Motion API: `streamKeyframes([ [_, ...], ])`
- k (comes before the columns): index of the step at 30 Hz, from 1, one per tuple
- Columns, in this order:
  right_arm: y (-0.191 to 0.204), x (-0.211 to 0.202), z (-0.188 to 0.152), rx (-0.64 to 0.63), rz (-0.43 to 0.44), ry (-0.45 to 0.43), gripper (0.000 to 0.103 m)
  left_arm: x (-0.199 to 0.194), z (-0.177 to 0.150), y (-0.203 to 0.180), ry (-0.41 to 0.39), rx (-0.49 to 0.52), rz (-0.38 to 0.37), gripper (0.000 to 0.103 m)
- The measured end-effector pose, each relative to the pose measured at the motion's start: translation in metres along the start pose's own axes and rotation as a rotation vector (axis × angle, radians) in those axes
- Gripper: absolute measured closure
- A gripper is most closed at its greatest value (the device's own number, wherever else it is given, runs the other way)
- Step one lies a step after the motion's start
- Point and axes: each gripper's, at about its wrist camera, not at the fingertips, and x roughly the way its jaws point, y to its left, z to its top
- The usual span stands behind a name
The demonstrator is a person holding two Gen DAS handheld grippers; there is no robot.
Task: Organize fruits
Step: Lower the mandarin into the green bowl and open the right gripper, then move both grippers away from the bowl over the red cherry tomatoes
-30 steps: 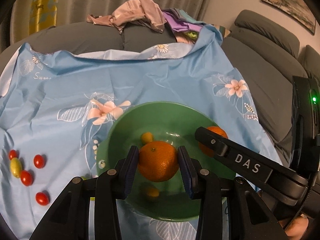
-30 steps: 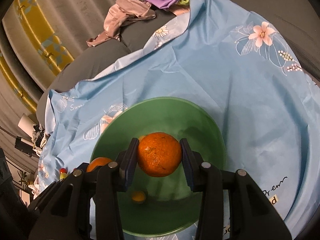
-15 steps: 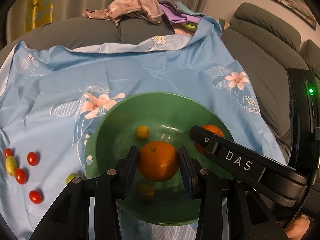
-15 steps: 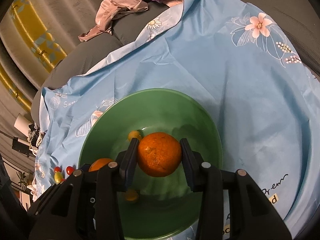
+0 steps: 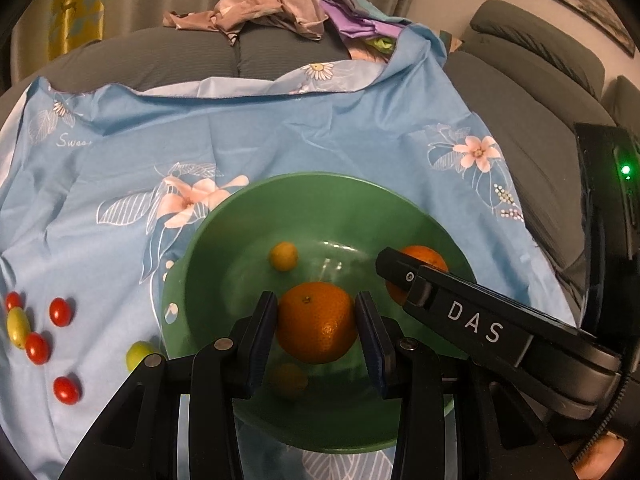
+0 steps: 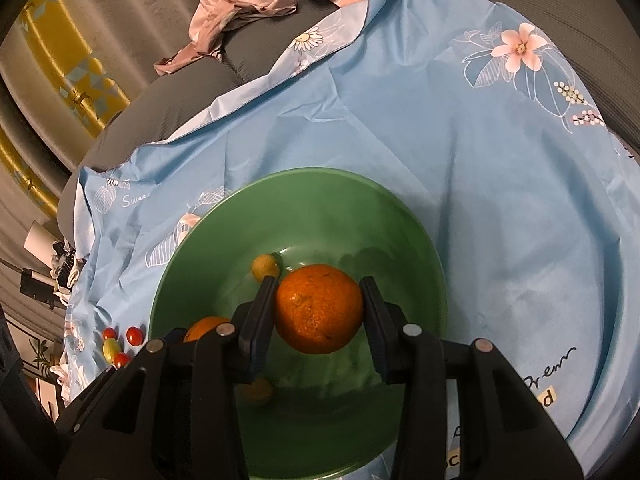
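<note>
Each tool clamps an orange over the green bowl [image 5: 192,264]: the left tool [image 5: 316,322] grips the left orange [image 5: 316,328], the right tool [image 6: 318,308] the right orange [image 6: 318,308]. The bowl sits on a blue cloth [image 5: 280,136] near its front edge, with cherry tomatoes [image 5: 60,312] at the left edge.

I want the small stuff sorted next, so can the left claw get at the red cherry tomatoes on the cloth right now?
Probably not yet: the left claw is shut on an orange over the green bowl. The cherry tomatoes themselves lie uncovered on the blue cloth.

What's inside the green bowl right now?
Two small yellow fruits lie on the green bowl's floor. Each gripper holds an orange above it, covering part of the bottom.
</note>
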Motion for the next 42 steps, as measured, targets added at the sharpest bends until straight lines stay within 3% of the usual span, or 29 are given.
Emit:
streamKeyframes([
  [17, 0.001, 0.001, -0.001, -0.009, -0.011, 0.007, 0.059, 0.002, -0.002, 0.001, 0.019, -0.015, -0.022, 0.063],
  [22, 0.002, -0.006, -0.001, -0.006, 0.019, -0.014, 0.059, -0.009, 0.001, 0.002, -0.011, -0.019, -0.032, 0.063],
  [24, 0.006, -0.012, -0.001, -0.016, 0.029, -0.034, 0.054, -0.018, 0.002, 0.004, -0.023, -0.022, -0.032, 0.063],
  [25, 0.008, -0.014, -0.001, -0.018, 0.035, -0.040, 0.044, -0.024, 0.002, 0.007, -0.033, -0.027, -0.031, 0.062],
  [29, 0.022, -0.022, -0.002, -0.053, 0.063, -0.064, 0.042, -0.049, 0.001, 0.026, -0.073, -0.061, -0.021, 0.057],
  [33, 0.042, -0.027, -0.005, -0.100, 0.070, -0.079, 0.042, -0.078, -0.003, 0.059, -0.114, -0.114, 0.022, 0.052],
  [42, 0.093, -0.029, -0.017, -0.236, 0.120, -0.086, 0.041, -0.124, -0.020, 0.145, -0.147, -0.200, 0.233, 0.052],
])
